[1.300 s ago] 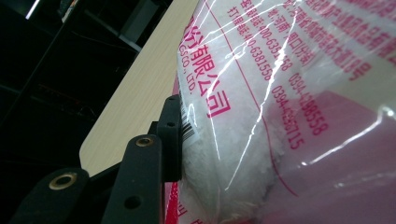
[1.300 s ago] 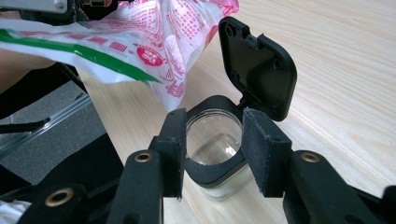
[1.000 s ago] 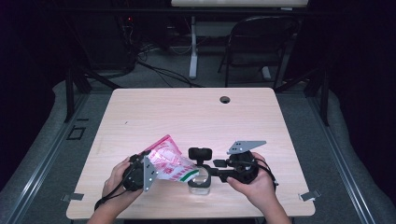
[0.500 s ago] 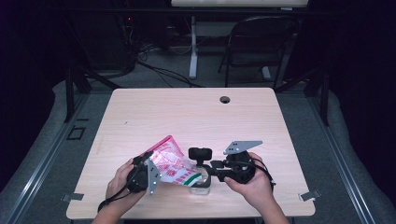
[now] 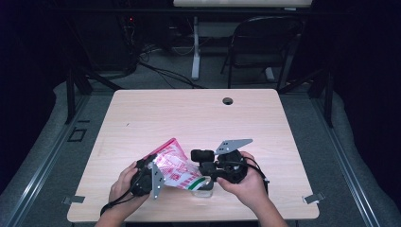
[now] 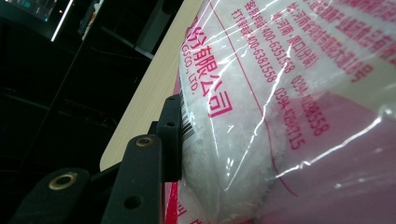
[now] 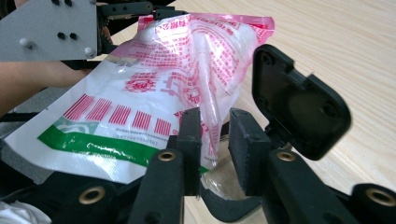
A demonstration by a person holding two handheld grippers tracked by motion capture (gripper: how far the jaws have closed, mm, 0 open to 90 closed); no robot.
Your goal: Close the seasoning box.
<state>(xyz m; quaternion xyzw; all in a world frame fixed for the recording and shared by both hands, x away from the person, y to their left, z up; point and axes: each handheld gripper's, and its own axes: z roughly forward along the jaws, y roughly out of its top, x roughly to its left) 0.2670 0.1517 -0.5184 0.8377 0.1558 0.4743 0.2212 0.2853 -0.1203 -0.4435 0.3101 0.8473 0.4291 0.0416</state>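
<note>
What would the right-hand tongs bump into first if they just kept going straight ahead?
Most likely the pink-and-white printed plastic bag of white powder. The right tongs point straight at it, and a fold of the bag already hangs between their jaws, which have just been closing. Whether the pads press on it yet is hard to tell.

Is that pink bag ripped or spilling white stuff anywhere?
No spill shows. The pink bag hangs tilted above the table, bulging with white grains, pinched at one side by the left gripper. The right gripper has just been closing around a fold of its edge, over a clear cup.
</note>
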